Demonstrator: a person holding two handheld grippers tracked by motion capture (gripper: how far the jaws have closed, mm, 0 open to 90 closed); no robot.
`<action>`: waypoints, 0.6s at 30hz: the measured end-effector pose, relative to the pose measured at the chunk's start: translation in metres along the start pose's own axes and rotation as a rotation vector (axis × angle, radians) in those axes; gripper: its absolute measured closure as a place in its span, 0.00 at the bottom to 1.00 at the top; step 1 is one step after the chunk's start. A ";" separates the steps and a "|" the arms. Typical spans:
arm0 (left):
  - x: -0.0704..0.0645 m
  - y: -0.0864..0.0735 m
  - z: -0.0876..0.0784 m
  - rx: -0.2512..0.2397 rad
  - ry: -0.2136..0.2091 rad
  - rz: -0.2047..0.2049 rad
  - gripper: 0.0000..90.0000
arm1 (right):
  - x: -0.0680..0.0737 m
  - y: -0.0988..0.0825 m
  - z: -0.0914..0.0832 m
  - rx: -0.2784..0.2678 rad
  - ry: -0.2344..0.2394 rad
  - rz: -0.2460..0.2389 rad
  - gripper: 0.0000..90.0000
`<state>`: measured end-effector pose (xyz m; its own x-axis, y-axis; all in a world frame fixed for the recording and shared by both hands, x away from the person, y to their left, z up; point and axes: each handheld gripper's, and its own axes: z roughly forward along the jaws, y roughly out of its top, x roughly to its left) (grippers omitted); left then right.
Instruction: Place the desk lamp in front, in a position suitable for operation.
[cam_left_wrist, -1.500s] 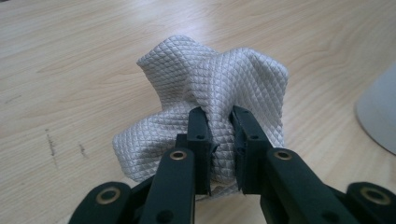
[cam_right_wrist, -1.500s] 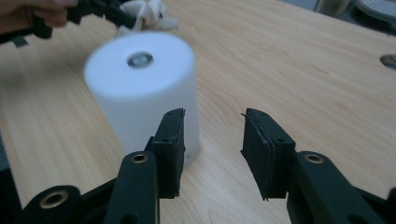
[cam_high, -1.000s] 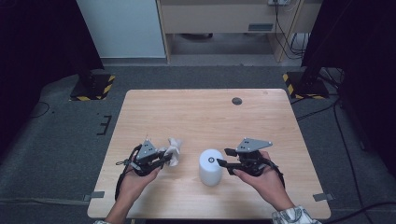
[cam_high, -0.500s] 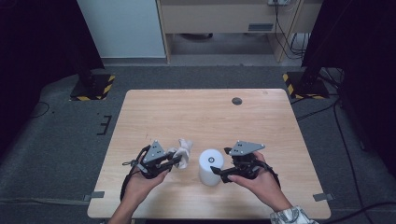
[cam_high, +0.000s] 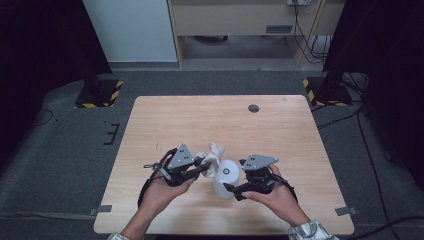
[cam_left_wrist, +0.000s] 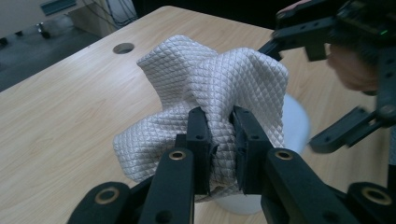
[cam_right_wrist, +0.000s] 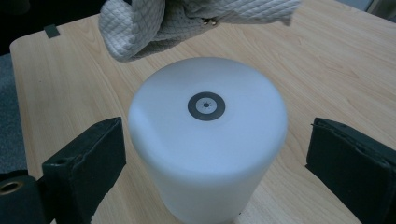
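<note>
A white cylinder (cam_high: 223, 185) with a small dark ring on its top (cam_right_wrist: 206, 106) stands upright on the wooden table (cam_high: 200, 115), near the front edge. My right gripper (cam_right_wrist: 215, 158) is open. Its jaws have just been opening and stand apart on either side of the cylinder, and the pads (cam_right_wrist: 88, 156) are clear of it. My left gripper (cam_left_wrist: 220, 126) is shut on a white quilted cloth (cam_left_wrist: 210, 84). It holds the bunched cloth (cam_high: 214, 152) in the air just left of and above the cylinder's top.
A round dark hole (cam_high: 253, 108) sits in the table's far right part. Behind the table are yellow-and-black striped stand bases (cam_high: 100, 95) on the grey floor, with a pale cabinet further back. Bare wood stretches across the table's far half.
The left gripper has carried the cloth up and to the right, close to the cylinder. The right gripper's jaws have spread wider around the cylinder, and its hand has barely shifted.
</note>
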<state>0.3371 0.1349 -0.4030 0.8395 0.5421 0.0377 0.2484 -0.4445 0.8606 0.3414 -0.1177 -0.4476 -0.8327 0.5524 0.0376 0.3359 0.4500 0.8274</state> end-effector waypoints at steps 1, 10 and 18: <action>-0.005 0.004 0.003 0.010 -0.014 0.012 0.86 | 0.001 -0.002 0.003 -0.004 0.004 -0.001 0.06; -0.008 -0.005 0.012 0.057 -0.040 0.006 0.86 | 0.001 -0.013 0.017 -0.019 0.009 0.002 0.05; -0.012 -0.004 0.015 0.069 -0.094 -0.012 0.86 | 0.002 -0.014 0.023 -0.046 0.005 -0.002 0.07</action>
<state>0.3335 0.1194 -0.4147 0.8773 0.4794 -0.0228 0.2883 -0.4884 0.8236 0.3445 -0.1070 -0.4719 -0.8356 0.5480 0.0390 0.3141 0.4183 0.8523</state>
